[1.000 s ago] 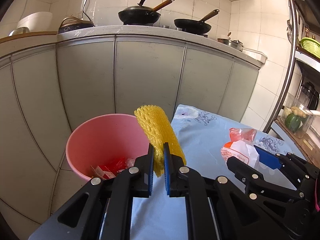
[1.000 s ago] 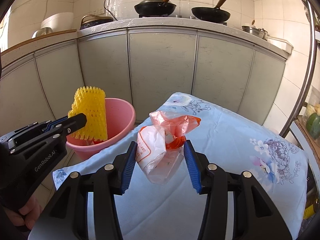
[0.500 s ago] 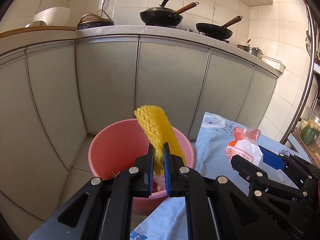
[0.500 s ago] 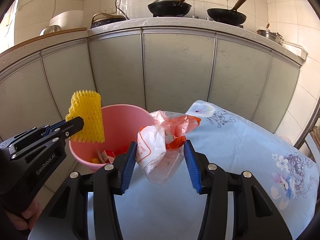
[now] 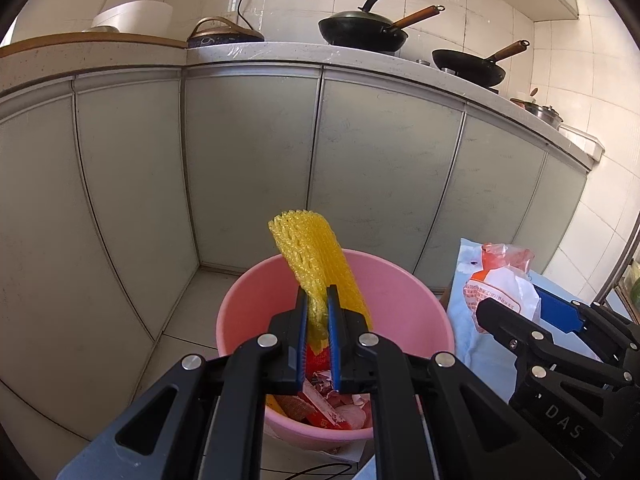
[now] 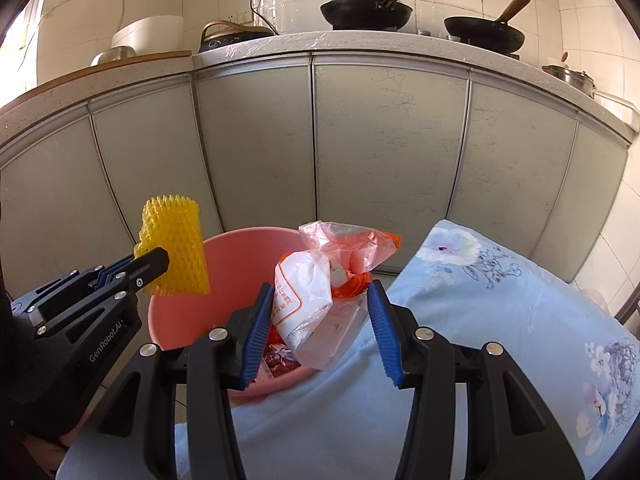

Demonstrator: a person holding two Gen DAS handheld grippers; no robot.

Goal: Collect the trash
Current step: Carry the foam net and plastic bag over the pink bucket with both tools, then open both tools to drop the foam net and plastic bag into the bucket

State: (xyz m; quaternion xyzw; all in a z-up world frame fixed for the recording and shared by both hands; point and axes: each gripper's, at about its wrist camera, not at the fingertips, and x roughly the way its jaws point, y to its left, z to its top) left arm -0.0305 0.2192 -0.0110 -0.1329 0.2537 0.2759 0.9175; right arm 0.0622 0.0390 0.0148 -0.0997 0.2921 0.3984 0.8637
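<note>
Cabinets [image 6: 384, 148] with pale grey-green doors fill the back of the kitchen, curving under a speckled stone worktop [image 6: 360, 46], with white wall tiles above. On that worktop stand two black woks [image 5: 362, 32] with wooden handles, a white rice cooker [image 6: 148, 32] and a steel pot [image 6: 570, 76] at the far right. Nearer, the desk [image 6: 500, 320] wears a light blue cloth printed with flowers. Beside its edge, on the tiled floor, sits a pink bucket [image 5: 404, 284] with red wrappers and scraps in its bottom. The left claw [image 5: 318, 320] is pressed together, pinching a yellow foam net [image 5: 316, 264] that hangs above the bucket's mouth. The right claw [image 6: 320, 320] is spread partway around a crumpled white and orange plastic bag [image 6: 320, 280], gripping it over the desk's edge beside the bucket.
</note>
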